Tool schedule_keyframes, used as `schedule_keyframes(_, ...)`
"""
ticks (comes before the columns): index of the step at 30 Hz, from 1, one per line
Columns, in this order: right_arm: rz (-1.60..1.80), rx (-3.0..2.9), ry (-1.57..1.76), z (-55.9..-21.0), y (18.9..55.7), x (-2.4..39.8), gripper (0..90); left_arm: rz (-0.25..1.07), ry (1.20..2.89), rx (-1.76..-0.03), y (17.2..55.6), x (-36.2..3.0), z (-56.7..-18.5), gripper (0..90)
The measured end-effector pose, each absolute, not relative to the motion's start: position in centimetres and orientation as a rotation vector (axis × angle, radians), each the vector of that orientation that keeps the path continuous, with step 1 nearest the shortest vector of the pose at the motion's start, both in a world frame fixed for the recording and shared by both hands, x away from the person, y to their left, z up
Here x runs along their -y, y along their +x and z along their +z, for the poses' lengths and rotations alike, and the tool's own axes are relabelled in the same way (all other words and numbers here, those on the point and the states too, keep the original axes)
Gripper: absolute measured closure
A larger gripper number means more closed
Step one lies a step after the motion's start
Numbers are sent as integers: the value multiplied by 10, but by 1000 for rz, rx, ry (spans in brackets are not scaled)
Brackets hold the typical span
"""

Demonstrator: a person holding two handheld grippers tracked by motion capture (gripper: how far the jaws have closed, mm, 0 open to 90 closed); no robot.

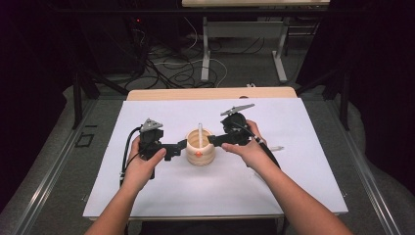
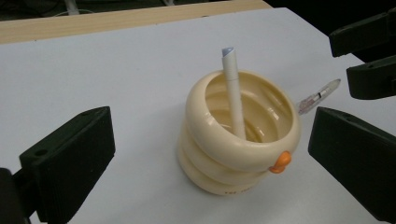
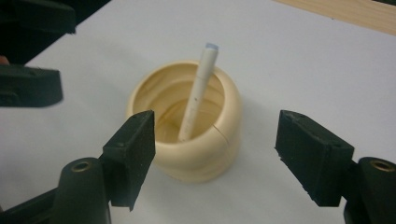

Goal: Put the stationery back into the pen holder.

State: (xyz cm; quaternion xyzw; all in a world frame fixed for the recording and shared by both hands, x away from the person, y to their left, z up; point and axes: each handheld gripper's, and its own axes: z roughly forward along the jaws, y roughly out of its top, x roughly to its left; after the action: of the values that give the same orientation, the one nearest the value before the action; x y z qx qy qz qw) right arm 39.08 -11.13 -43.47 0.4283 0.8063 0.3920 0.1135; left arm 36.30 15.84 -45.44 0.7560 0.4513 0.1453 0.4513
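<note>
Cream holder [image 1: 200, 149] with white pen [image 1: 199, 135]

Glossy cream plastic-looking pot [image 2: 233, 154], smooth matt white pen [image 2: 233, 88], matt white sheet [image 1: 147, 186] over pale wood table [image 1: 210, 93].

Pen [image 2: 233, 88] lower end: we see it sink behind the holder [image 2: 219, 154] rim.
Holder print: too small for us to read.
Second pen [image 2: 319, 95]: the holder hides its near end.
</note>
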Motion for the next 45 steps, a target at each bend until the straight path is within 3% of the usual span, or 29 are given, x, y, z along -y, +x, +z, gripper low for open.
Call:
schedule_keyframes(25, 843, -2407, 1186, -459, 372, 181, 254, 317, 1860, -1087, 347, -170, -462, 7)
schedule_keyframes(33, 854, -2425, 1298, -464, 370, 203, 358, 307, 1848, -1109, 347, -175, -468, 6)
schedule_keyframes(45, 888, -2420, 1315, -476, 374, 235, 416, 313, 1849, -1123, 350, -177, -475, 51)
